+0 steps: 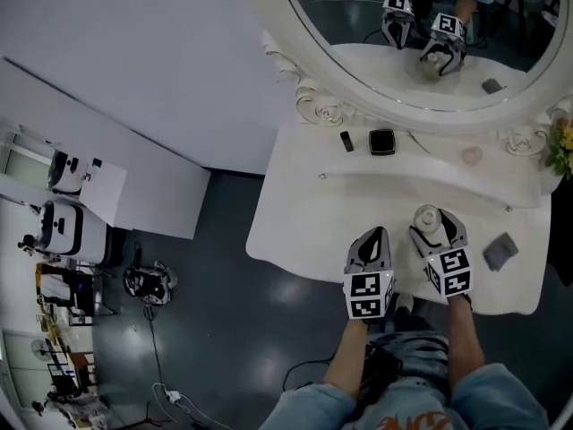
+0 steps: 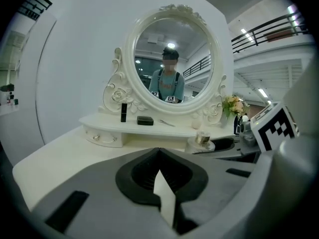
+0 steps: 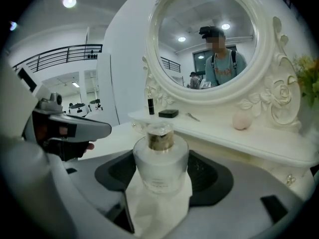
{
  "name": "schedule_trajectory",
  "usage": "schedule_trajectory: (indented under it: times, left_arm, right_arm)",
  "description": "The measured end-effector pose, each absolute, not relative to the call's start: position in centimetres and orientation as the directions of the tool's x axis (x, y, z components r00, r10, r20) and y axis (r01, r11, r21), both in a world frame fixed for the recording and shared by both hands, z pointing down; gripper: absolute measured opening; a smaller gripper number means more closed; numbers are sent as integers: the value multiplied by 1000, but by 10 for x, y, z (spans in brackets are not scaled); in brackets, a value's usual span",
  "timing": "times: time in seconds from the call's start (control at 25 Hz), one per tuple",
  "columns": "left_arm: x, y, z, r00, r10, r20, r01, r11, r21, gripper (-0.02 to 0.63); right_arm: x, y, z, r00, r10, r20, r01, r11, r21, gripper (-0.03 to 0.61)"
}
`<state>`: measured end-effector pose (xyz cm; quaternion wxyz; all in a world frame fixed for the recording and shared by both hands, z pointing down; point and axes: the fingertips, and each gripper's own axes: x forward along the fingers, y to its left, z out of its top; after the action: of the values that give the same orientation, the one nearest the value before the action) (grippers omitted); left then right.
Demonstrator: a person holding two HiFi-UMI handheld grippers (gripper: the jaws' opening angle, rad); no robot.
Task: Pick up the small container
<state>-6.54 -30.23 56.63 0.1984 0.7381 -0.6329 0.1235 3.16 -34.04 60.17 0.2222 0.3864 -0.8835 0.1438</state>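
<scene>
The small container [image 3: 160, 159] is a frosted glass jar with a gold neck and a clear cap. It stands upright between the jaws of my right gripper [image 3: 160, 180], which is shut on it. In the head view the container [image 1: 427, 215] shows at the tip of the right gripper [image 1: 437, 226], over the front right of the white vanity table [image 1: 304, 213]. I cannot tell whether it is off the tabletop. My left gripper [image 1: 376, 234] sits just left of it, shut with nothing held. The left gripper view shows the container [image 2: 202, 139] ahead to the right.
An oval mirror [image 1: 430, 25] in a carved white frame stands at the back. On the raised shelf lie a black lipstick [image 1: 346, 141], a black compact [image 1: 381, 141] and a pink round item [image 1: 472, 155]. A grey flat object [image 1: 500, 252] lies front right, with flowers [image 1: 562, 146] far right.
</scene>
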Motion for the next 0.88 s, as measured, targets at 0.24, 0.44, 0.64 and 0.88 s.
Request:
schedule_trajectory:
  times: [0.24, 0.44, 0.64, 0.88]
  left_arm:
    - [-48, -305, 541, 172, -913, 369, -982, -132, 132, 20]
    - [-39, -308, 516, 169, -933, 318, -983, -138, 119, 20]
    - [-35, -317, 494, 166, -946, 278, -984, -142, 104, 20]
    - [-30, -329, 468, 170, -960, 223, -984, -153, 91, 20]
  right_arm:
    - [52, -342, 555, -618, -664, 421, -750, 659, -63, 319]
    - [66, -345, 521, -624, -693, 361, -756, 653, -53, 319]
    - [72, -349, 494, -632, -708, 315, -753, 657, -36, 319]
    - [74, -353, 462, -655, -713, 248, -740, 673, -19, 321]
